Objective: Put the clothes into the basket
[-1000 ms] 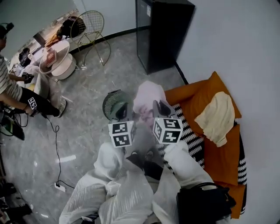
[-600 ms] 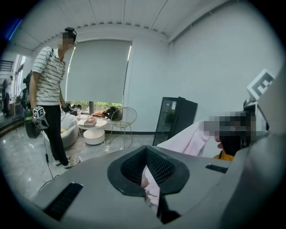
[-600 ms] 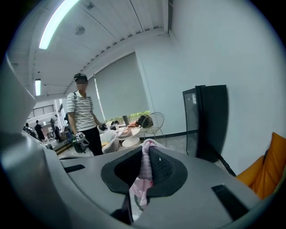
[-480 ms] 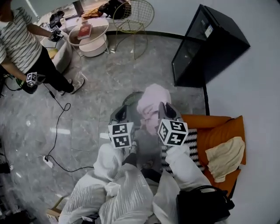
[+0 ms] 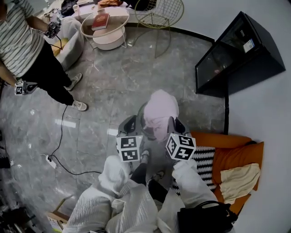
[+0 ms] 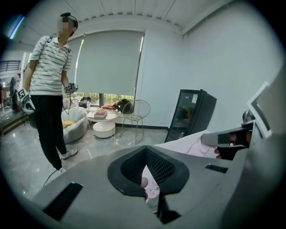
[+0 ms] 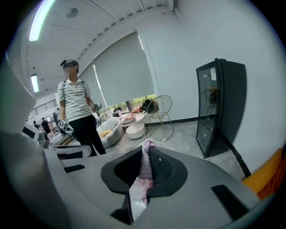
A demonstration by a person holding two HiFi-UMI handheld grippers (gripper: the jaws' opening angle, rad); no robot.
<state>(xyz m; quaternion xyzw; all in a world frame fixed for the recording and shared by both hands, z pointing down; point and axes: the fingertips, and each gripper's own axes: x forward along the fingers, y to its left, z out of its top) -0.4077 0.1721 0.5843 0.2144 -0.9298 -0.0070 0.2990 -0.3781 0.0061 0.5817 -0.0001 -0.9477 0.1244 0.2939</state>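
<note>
A pink garment point(image 5: 159, 108) hangs bunched between my two grippers, above the floor. Under it a dark round basket point(image 5: 140, 117) shows only part of its rim on the left. My left gripper point(image 5: 130, 126) is shut on a fold of the garment point(image 6: 150, 190), seen pinched between its pads. My right gripper point(image 5: 175, 126) is shut on another fold point(image 7: 143, 172), which runs up between its pads. The left gripper view also shows the garment point(image 6: 187, 145) spread toward the right gripper point(image 6: 225, 138). A cream garment point(image 5: 238, 179) lies on the orange sofa point(image 5: 227, 152).
A black glass-door cabinet point(image 5: 241, 54) stands at the right wall. A person in a striped shirt point(image 5: 27, 50) stands at the far left, with a cable point(image 5: 59, 150) on the floor nearby. Beyond are a round white table point(image 5: 107, 27) and a wire chair point(image 5: 159, 11). A black bag point(image 5: 207, 218) sits near my legs.
Both grippers have carried the pink garment away from the sofa and lower, over the basket. The view has swung, so the sofa now lies at the lower right.
</note>
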